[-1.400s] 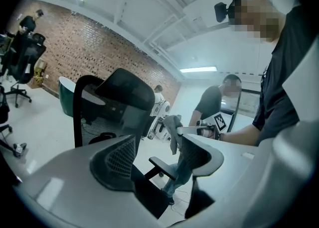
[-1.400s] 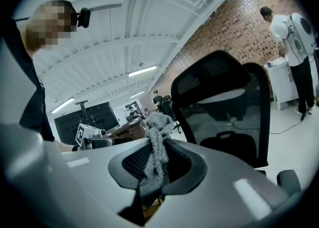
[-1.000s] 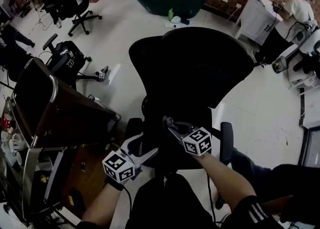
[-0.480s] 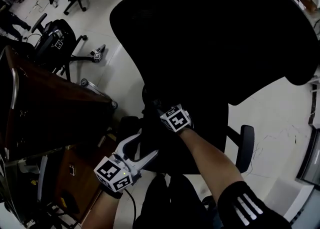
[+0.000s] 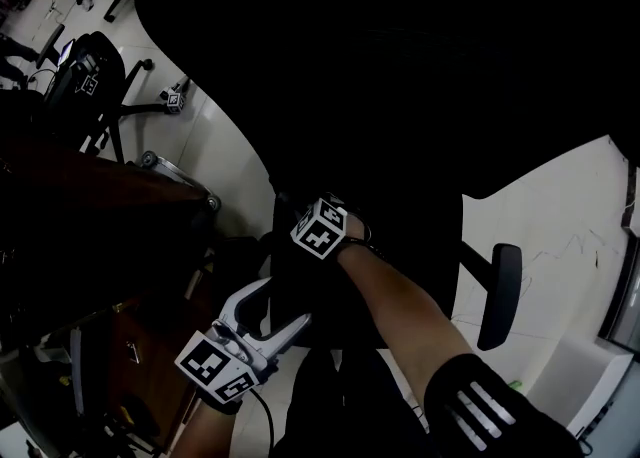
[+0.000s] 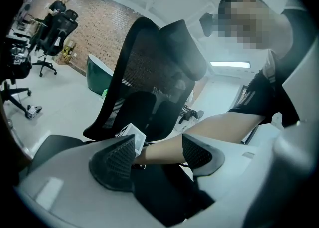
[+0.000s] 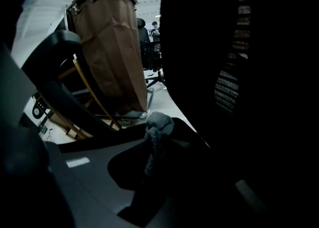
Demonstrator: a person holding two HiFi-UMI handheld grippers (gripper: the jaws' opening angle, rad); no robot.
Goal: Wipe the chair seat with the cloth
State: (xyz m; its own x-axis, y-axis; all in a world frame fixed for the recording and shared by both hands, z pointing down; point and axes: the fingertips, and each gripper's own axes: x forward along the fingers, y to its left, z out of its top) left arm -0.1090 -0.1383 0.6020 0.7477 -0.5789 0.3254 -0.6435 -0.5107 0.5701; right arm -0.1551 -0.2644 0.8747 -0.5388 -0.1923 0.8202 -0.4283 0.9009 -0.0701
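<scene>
The black mesh office chair (image 5: 400,96) fills most of the head view, and its backrest (image 6: 149,67) also rises ahead in the left gripper view. My right gripper (image 5: 303,214) reaches in low under the backrest, over the dark seat (image 5: 330,296). It is shut on a grey cloth (image 7: 156,133), which hangs bunched between its jaws. My left gripper (image 5: 285,304) hovers nearer the seat's front edge, open and holding nothing. Its fingers (image 6: 117,160) frame the right forearm and the right gripper's marker cube (image 6: 131,135). The seat surface itself is too dark to make out.
A brown bag on a metal-framed cart (image 7: 112,57) stands close on the left, dark in the head view (image 5: 90,216). The chair's armrest (image 5: 498,291) sticks out on the right. More office chairs (image 5: 85,66) and a spare marker cube (image 5: 175,99) sit on the white floor.
The head camera has dropped closer, so the chair fills the view. My right gripper has moved left and inward under the backrest with the cloth. The left gripper has barely shifted.
</scene>
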